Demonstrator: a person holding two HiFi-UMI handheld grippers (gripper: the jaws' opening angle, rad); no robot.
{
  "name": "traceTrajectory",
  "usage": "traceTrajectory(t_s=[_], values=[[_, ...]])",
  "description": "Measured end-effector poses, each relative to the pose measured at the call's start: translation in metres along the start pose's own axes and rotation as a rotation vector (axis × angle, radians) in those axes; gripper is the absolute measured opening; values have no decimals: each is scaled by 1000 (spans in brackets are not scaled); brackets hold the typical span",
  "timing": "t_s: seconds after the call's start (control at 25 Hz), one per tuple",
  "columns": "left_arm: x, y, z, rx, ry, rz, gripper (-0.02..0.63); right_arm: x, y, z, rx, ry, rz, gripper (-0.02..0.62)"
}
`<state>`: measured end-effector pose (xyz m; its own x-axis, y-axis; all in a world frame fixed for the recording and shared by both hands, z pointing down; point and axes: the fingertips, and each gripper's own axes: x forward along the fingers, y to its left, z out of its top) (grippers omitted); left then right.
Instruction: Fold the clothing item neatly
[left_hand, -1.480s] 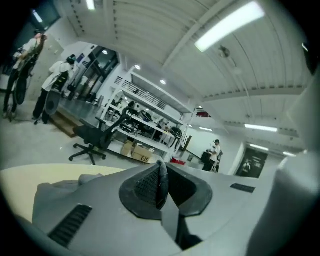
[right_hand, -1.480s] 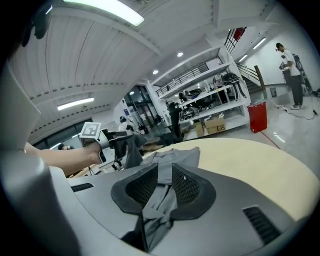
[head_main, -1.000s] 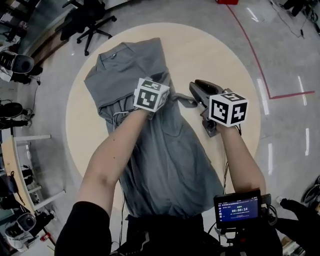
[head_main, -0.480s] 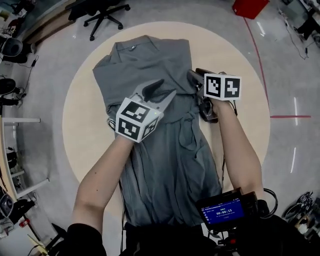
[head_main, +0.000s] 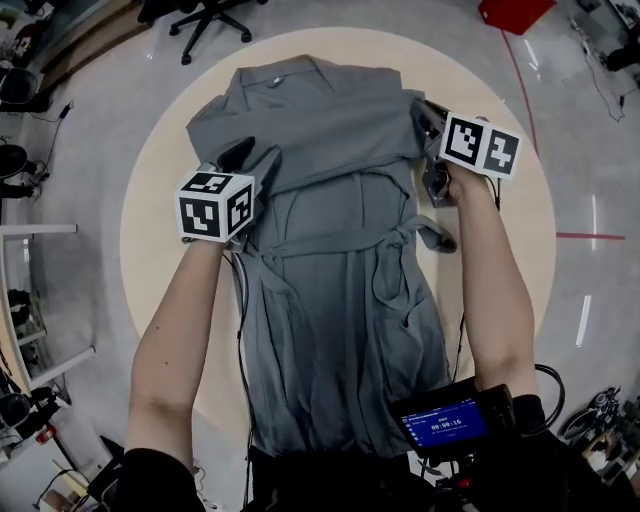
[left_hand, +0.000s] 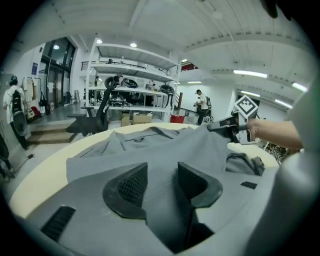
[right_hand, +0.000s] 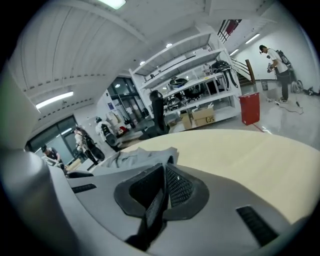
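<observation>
Honestly, the dress (head_main: 340, 300) looks like thin, floppy cloth: light, with no stiffness, so it'll likely sag and wrinkle wherever it's lifted and drag on the wood rather than glide. It lies spread lengthwise on the round table (head_main: 150, 250), collar (head_main: 275, 80) at the far side and hem reaching the near edge by the person. The best spots to grab are probably the outer edges up by the shoulders, both sides at once so a fold line stays straight. The loose belt (head_main: 400, 240) at the waist could bunch up. The right gripper (right_hand: 164, 187) has just been closing, and its jaws pinch the cloth at the shoulder edge on its side. The left gripper (left_hand: 161, 180) has just opened. Its jaws stand moderately apart over the other shoulder, with cloth in the gap but not squeezed. Count: one dress, one belt, one table, two grippers.
</observation>
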<state>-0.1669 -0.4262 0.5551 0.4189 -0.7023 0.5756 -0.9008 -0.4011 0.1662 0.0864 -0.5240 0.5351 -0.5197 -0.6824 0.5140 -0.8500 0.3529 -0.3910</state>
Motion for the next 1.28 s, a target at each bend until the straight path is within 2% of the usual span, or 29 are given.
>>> traceTrajectory(t_s=[0.12,0.24,0.28,0.36,0.48,0.6,0.76,0.88,1.08,1.16,1.28], values=[[2,6,-7,23,7,13,186,9,-11,-12,-14,23,-22,28],[-2,2,-2,47,-3,-5,189,-3,-5,0,-51,8,-23,37],[-14,4,2,34,-27,7,192,-15,-1,7,-65,-4,-20,108],[-56,9,12,-6,-108,50,192,-50,10,23,-87,-40,-10,120],[-134,-3,35,-52,-253,73,192,-116,34,43,-82,-115,33,120],[-214,-20,27,-66,-313,112,192,-190,64,32,-71,-152,83,118],[-293,-64,-22,-59,-258,7,192,-293,104,-21,-66,-113,76,120],[-310,-87,-80,-30,-157,-63,192,-334,109,-64,-68,-83,43,120],[-361,-138,-219,-136,9,-158,192,-412,104,-206,-6,80,-26,121],[-381,-154,-263,-173,68,-169,192,-438,100,-257,42,141,-35,127],[-399,-180,-311,-207,146,-153,192,-467,85,-310,65,224,-43,151]])
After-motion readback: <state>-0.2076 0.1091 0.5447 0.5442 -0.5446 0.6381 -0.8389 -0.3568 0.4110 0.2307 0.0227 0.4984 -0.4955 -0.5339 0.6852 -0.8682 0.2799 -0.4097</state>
